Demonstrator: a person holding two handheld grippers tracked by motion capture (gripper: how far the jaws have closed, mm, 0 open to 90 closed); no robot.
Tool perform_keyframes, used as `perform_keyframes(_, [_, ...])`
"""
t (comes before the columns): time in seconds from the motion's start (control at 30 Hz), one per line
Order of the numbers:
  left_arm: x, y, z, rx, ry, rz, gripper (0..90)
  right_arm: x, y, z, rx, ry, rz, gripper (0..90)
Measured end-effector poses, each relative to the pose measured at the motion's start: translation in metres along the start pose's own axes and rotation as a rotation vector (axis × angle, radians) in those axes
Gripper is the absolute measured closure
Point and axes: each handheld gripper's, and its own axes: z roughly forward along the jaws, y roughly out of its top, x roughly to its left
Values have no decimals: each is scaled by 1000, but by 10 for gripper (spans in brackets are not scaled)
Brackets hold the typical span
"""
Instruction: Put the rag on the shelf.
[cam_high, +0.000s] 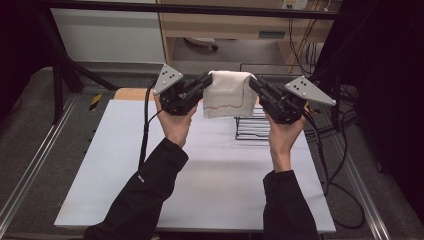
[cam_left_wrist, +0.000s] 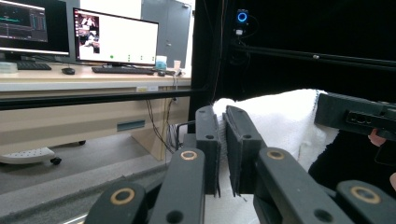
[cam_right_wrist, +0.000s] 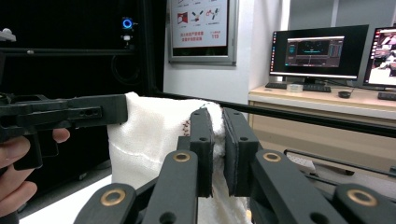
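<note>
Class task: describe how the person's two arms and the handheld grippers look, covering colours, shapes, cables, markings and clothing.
Both arms wear black long sleeves. Each hand holds a black gripper: the left gripper and right gripper each carry a grey three-cornered plate with small dots on top. A black cable trails from each. The jaws are flat black pads on arms with brass-coloured pivot rings.

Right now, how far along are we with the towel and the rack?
Done: both top corners of the white towel are gripped, one in the left tool, one in the right tool, and it hangs clear of the table. In hand: the towel is held up, spread between the tools, in front of the black wire rack. Left, probably: draping it over the rack and letting go; nothing hangs on the rack yet.
</note>
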Motion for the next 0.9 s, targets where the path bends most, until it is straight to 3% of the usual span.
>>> perform_keyframes(0.9, [-16, 32, 44, -24, -11, 17, 840, -36, 35, -2, -31, -69, -3, 834])
